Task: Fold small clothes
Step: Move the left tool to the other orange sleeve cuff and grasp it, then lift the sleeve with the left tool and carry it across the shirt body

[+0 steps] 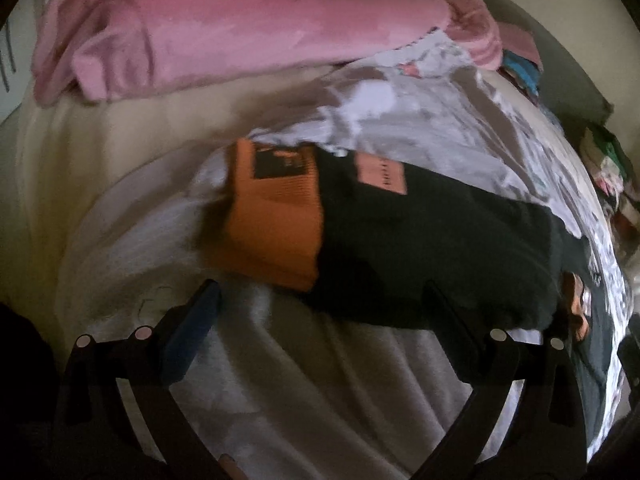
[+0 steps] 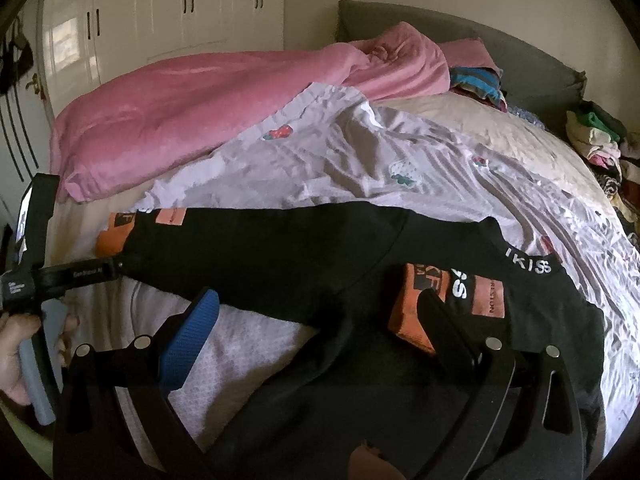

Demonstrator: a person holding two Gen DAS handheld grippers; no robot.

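Note:
A small black garment with orange cuffs (image 2: 304, 264) lies spread on the patterned white sheet (image 2: 340, 160). In the left wrist view its sleeve (image 1: 432, 248) ends in an orange cuff (image 1: 272, 224). My left gripper (image 1: 320, 304) is open just in front of that cuff, touching nothing; it also shows in the right wrist view (image 2: 32, 280), held by a hand at the far left. My right gripper (image 2: 320, 308) is open over the garment's body, its right finger (image 2: 444, 328) resting by the second orange cuff (image 2: 416, 308) and the neck band.
A pink blanket (image 2: 192, 108) is bunched at the back of the bed. Piles of mixed clothes (image 2: 600, 140) sit at the right edge, more (image 2: 476, 84) by the grey headboard (image 2: 520, 52). White wardrobes (image 2: 160, 12) stand behind.

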